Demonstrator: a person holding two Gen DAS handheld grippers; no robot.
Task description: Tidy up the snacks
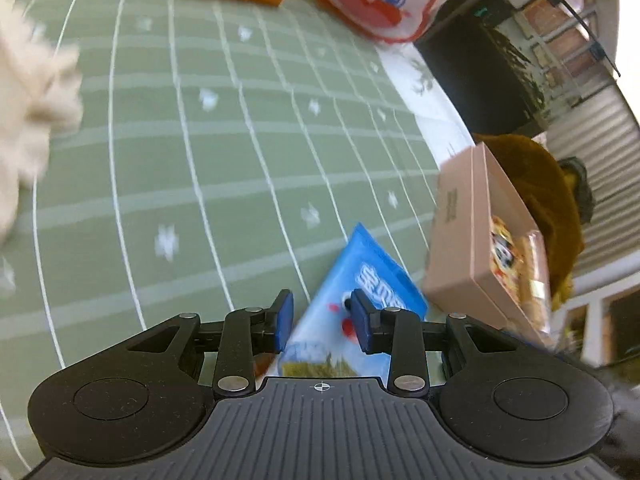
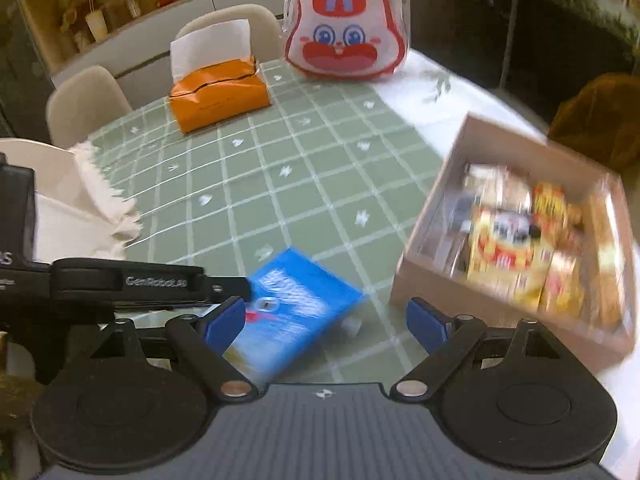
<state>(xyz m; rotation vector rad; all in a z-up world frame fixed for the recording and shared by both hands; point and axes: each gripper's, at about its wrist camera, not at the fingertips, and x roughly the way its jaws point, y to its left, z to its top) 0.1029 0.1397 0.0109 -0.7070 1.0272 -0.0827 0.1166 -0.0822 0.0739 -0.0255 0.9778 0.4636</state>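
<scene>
Green checked tablecloth (image 2: 320,152) covers table. Pink cardboard box (image 2: 436,280) at right edge, packed w/ snack packs (image 2: 508,252). Rabbit-face bag (image 2: 346,28) and orange tissue box (image 2: 220,96) at far side. Blue snack pouch (image 2: 296,304) lies flat just left of box. Your left gripper (image 1: 320,320): jaws partway apart astride pouch; contact unclear, blur. Your right gripper (image 2: 326,322): jaws wide apart, holding nothing.
</scene>
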